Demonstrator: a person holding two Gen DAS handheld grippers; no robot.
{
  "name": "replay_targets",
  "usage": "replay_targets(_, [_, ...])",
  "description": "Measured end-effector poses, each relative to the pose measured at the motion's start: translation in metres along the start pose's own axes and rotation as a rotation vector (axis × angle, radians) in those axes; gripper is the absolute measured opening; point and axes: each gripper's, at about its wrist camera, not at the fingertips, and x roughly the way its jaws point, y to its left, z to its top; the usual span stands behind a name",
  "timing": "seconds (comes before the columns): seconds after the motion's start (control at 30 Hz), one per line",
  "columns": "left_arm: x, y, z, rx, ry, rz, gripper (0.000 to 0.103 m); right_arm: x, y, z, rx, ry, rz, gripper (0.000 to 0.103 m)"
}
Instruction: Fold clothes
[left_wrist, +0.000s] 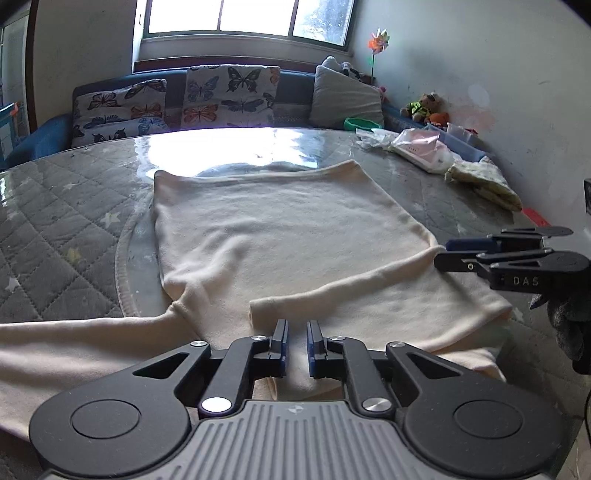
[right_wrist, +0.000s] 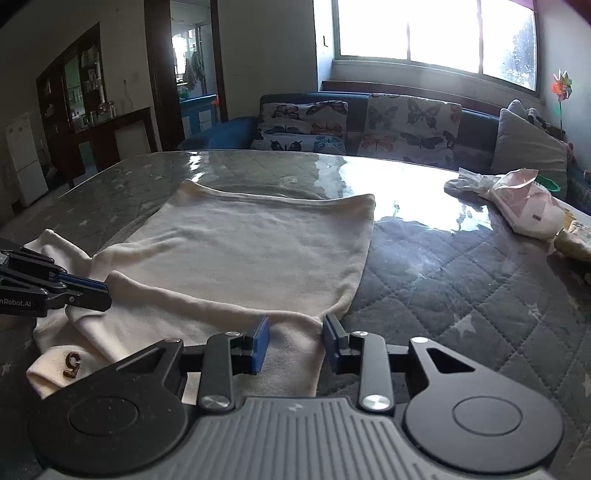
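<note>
A cream long-sleeved top (left_wrist: 280, 236) lies flat on the quilted grey table, hem toward the window. One sleeve (left_wrist: 347, 284) is folded across the body; the other sleeve (left_wrist: 74, 343) trails off to the left. My left gripper (left_wrist: 296, 332) hovers open over the near edge of the top, nothing between its fingers. My right gripper (left_wrist: 448, 253) comes in from the right at the folded sleeve's shoulder end. In the right wrist view the top (right_wrist: 258, 251) fills the middle, and my right gripper (right_wrist: 295, 330) is open over its near corner. The left gripper (right_wrist: 99, 290) shows at the left.
The table (right_wrist: 461, 280) has a shiny clear cover. A pink and white packet (right_wrist: 524, 206) and a yellowish cloth (left_wrist: 484, 184) lie at the far right. A sofa with butterfly cushions (left_wrist: 229, 96) stands behind the table, under the window.
</note>
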Motion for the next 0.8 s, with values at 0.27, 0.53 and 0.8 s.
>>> replay_targets(0.27, [0.013,0.006,0.004,-0.027,0.005,0.021,0.013,0.004,0.013,0.001,-0.054,0.000,0.003,0.033])
replay_targets(0.53, [-0.047,0.044,-0.013,-0.168,-0.085,0.167,0.019,0.002,0.055,0.019,-0.110,-0.011,0.139,0.033])
replay_targets(0.8, [-0.104,0.101,-0.040,-0.363,-0.132,0.477,0.030,0.034,0.115,0.023,-0.190,0.011,0.267,0.033])
